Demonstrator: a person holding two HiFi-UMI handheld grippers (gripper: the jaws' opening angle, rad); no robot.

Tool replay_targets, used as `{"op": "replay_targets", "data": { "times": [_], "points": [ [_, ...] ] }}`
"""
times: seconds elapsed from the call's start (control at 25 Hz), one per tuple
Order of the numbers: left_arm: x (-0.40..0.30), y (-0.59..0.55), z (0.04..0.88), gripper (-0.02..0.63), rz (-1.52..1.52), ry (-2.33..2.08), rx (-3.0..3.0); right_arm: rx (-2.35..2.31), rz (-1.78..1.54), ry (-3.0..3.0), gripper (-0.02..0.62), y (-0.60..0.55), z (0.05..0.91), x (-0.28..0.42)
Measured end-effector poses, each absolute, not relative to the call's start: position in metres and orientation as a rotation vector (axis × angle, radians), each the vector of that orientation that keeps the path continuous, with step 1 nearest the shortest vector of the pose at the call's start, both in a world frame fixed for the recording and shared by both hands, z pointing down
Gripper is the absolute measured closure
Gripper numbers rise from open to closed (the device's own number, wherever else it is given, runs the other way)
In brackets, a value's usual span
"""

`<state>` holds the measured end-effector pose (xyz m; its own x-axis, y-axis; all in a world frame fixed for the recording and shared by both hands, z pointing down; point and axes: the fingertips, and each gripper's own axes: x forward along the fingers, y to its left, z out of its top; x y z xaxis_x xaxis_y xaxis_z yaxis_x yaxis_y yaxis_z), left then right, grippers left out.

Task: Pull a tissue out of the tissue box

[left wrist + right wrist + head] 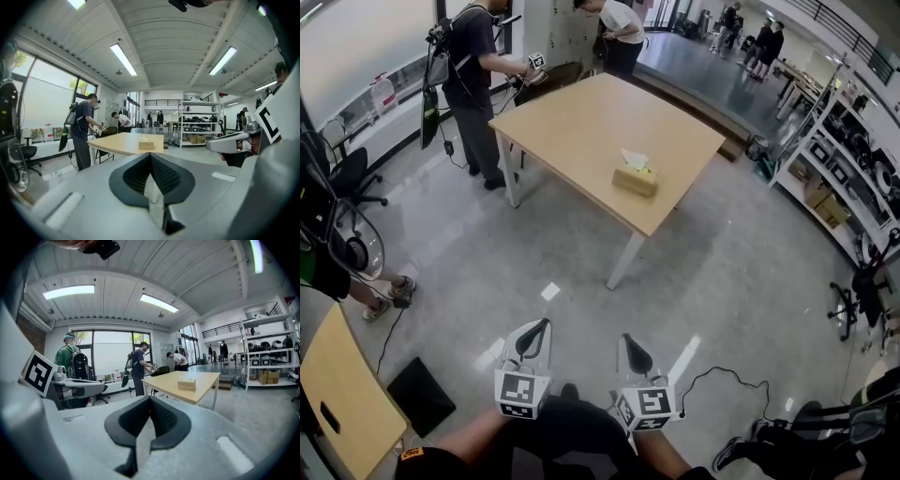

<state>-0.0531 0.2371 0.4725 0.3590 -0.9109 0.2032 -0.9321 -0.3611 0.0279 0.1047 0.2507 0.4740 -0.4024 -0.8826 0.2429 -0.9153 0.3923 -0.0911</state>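
Clenched and empty, the grey left gripper (546, 322) and right gripper (627, 337) hang well apart from the tan cardboard tissue box (635, 182) on the pale wooden table (581, 122). Its white tissue (634, 158) looks soft and easily torn; best pinch the upstanding tuft, steadying the light box.

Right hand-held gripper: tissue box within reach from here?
Probably not yet. The right hand-held gripper is well short of the table, with bare floor between it and the tissue box. Nothing blocks the way, so stepping closer should do it; its jaws are shut.
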Motion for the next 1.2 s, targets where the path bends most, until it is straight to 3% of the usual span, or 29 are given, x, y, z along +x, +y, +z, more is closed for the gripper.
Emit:
{"op": "replay_targets", "data": {
  "times": [0.56,1.2],
  "points": [
    [-0.048,0.205,0.480,0.588,0.266,-1.678,2.451,1.631,0.356,-2.474,0.603,0.223,0.479,0.112],
    [-0.042,0.045,0.498,0.588,0.257,-1.477,2.540,1.741,0.408,-2.312,0.603,0.094,0.494,0.104]
  ]
}}
